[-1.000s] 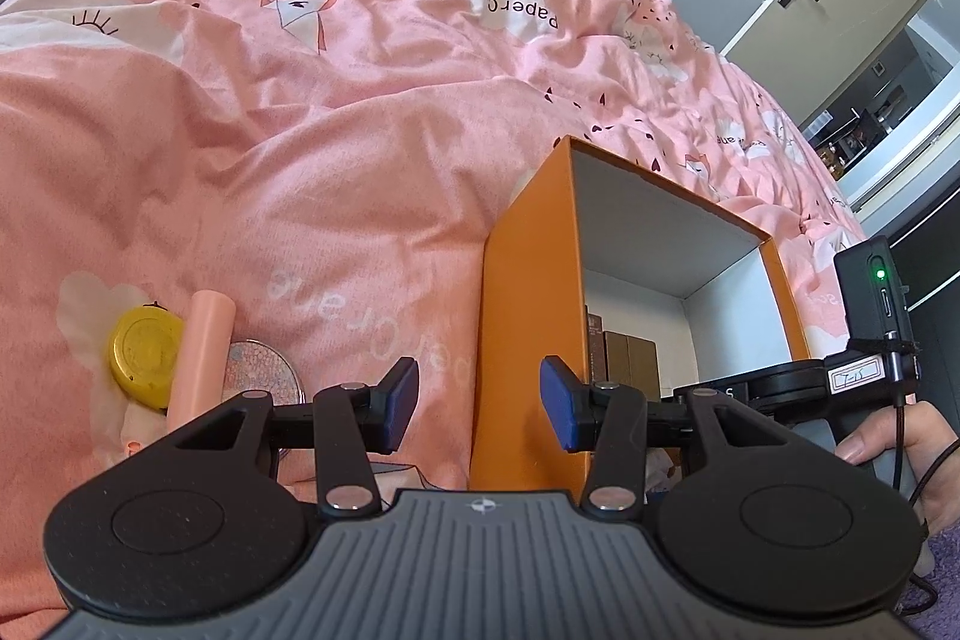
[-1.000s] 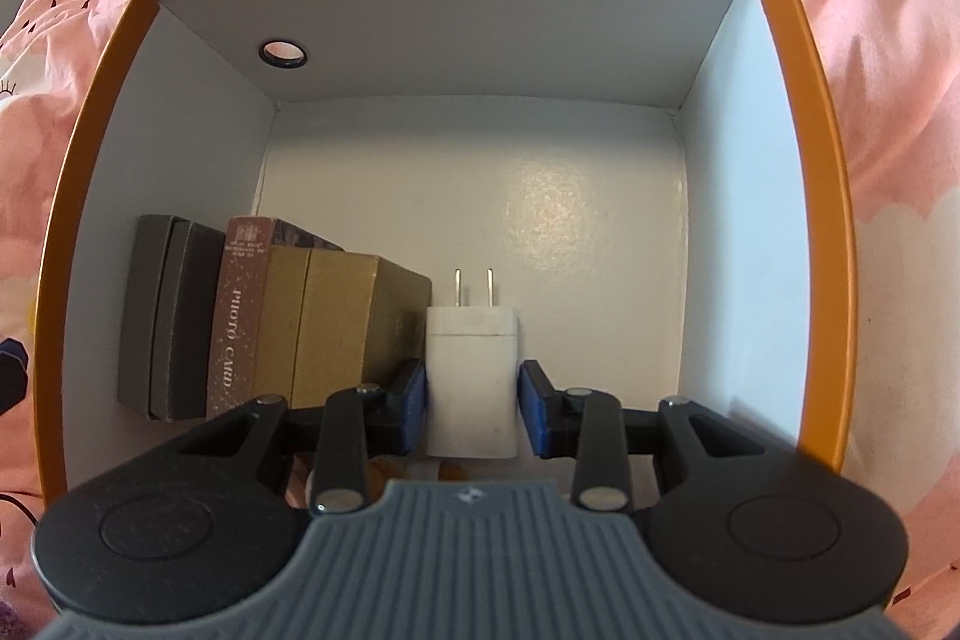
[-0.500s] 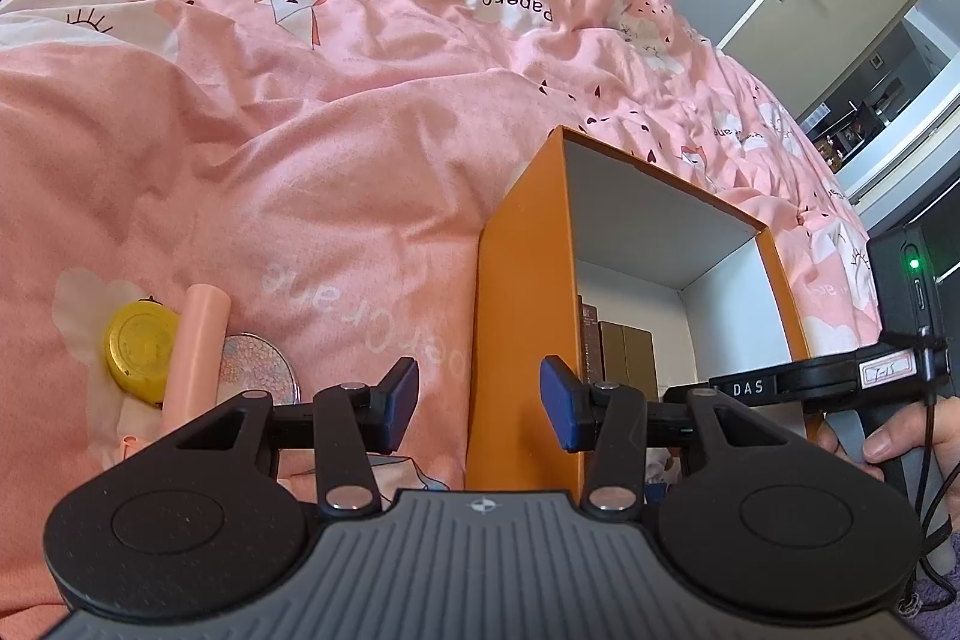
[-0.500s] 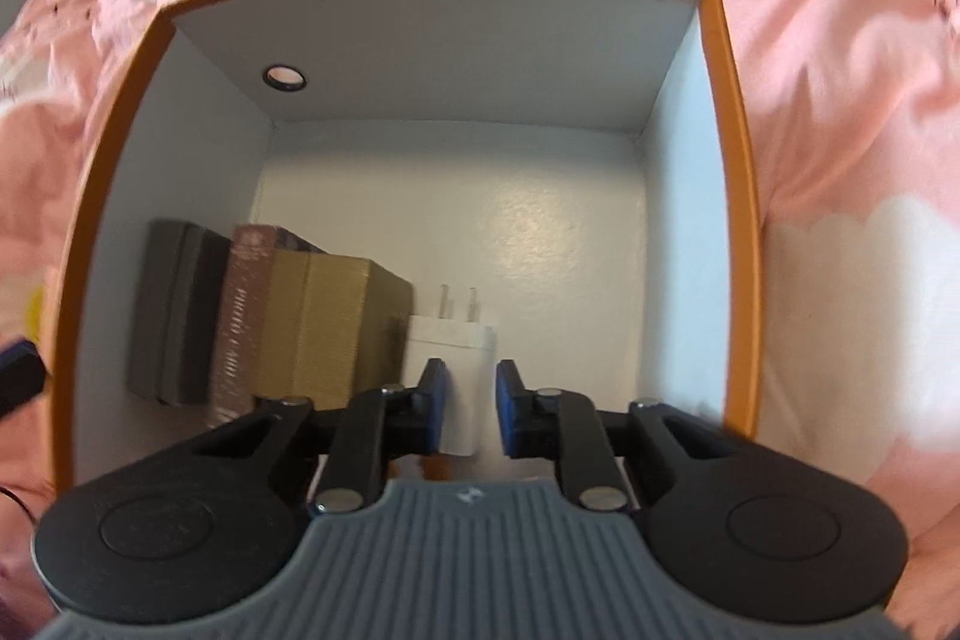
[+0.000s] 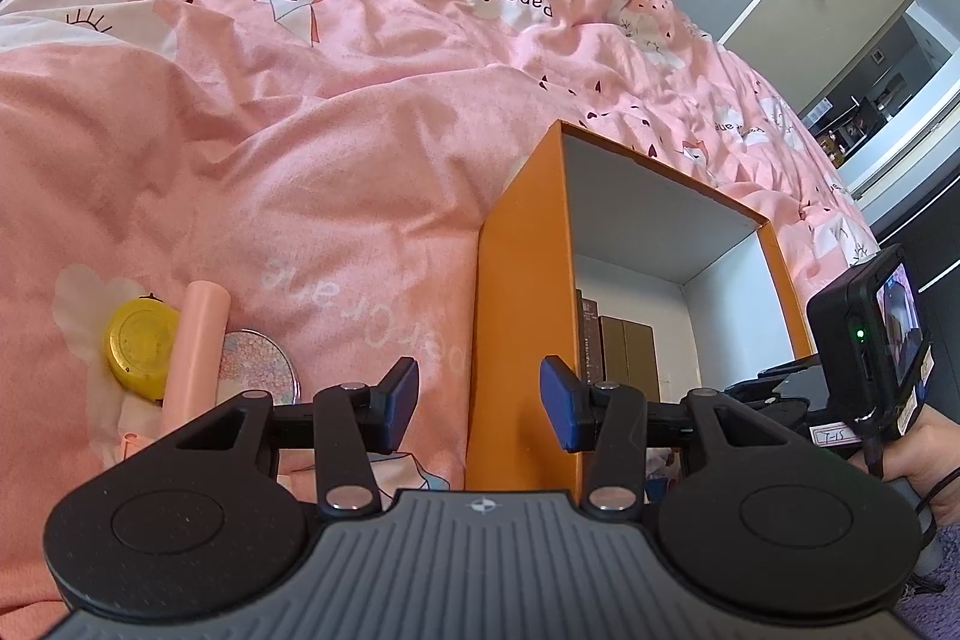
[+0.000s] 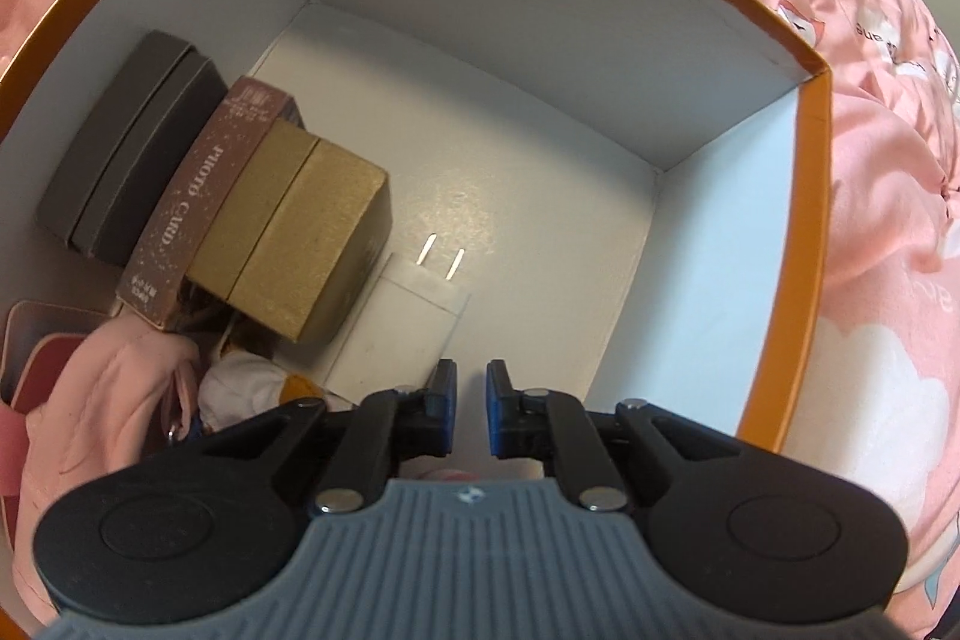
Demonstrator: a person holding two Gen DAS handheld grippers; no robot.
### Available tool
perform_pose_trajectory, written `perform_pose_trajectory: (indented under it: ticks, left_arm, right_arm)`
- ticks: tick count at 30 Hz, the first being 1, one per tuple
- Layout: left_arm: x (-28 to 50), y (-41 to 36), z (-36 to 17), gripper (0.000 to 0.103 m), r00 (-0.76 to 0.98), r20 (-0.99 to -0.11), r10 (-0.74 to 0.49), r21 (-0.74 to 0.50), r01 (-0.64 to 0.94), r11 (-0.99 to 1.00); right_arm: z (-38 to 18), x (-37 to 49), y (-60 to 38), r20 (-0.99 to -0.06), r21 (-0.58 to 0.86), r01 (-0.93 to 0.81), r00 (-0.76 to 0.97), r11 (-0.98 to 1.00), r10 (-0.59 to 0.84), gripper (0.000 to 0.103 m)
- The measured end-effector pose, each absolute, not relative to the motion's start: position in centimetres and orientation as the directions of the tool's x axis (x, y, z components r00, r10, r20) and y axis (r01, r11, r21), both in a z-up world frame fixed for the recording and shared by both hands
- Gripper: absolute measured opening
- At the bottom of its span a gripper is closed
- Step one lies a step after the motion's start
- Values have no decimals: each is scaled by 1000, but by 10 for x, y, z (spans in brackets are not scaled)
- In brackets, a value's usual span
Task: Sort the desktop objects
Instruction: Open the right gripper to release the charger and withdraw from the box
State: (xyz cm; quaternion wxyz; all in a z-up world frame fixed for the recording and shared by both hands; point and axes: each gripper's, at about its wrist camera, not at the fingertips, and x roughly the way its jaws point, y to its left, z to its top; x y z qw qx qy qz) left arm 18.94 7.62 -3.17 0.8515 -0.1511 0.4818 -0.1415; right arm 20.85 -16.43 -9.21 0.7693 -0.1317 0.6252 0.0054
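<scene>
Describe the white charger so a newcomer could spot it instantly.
Look into the orange box with white inner walls on the pink duvet. The white charger lies flat on its floor, beside the gold box. It alone is white and shows two metal prongs.

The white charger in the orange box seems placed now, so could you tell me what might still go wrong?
1. The right gripper hangs shut just over the white charger; moving off low could nudge it against the gold box.
2. The yellow tin, pink tube and glitter compact touch, so picking one may drag its neighbours.
</scene>
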Motion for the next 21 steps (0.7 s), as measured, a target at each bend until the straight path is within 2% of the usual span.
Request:
perform_pose_trajectory:
  ticks: [7, 14, 21]
  left_arm:
    - [190, 75, -34, 52, 487, -785, -382, -387, 96, 917]
    - [188, 74, -33, 52, 492, -782, -382, -381, 106, 918]
    - [176, 77, -16, 52, 520, -776, -356, -346, 121, 930]
  right_arm:
    - [-90, 207, -165, -958, -190, -182, 249, 965, -141, 5]
    - [-85, 202, -171, -951, -203, -181, 269, 962, -150, 7]
    - [-58, 183, -178, -918, -229, -166, 363, 959, -157, 7]
